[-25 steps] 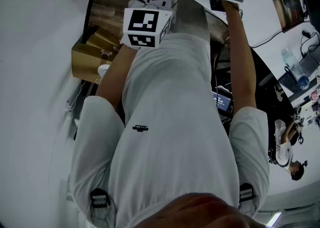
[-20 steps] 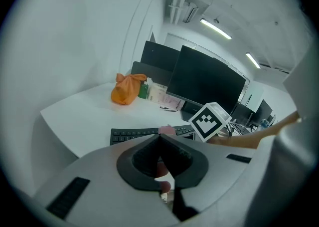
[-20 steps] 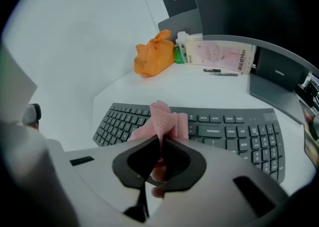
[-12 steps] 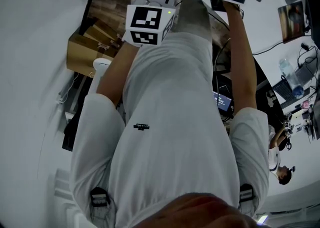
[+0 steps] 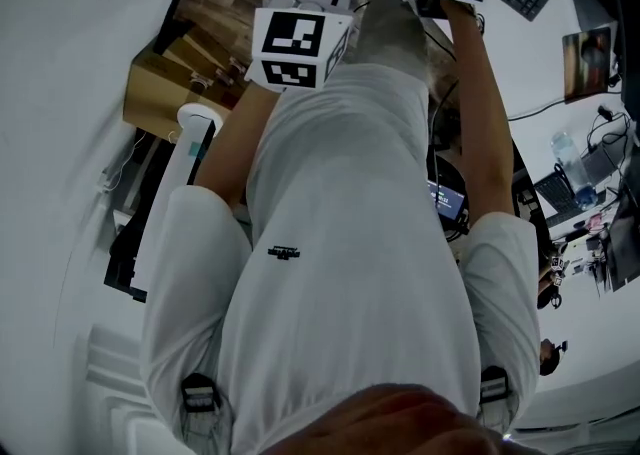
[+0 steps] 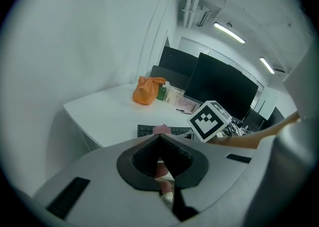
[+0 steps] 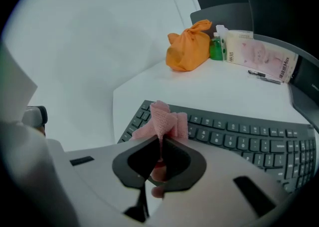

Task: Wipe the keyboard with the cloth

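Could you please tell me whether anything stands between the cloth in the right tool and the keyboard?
Nothing visible does. The right tool is shut on the pink cloth, and the keyboard lies just beyond it with its keys uncovered. The orange bag stands farther back on the desk, past the keyboard.

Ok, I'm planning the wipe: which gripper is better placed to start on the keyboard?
Right. The right gripper pinches the pink cloth just above the keyboard. The left gripper is shut on nothing and sits farther from it.
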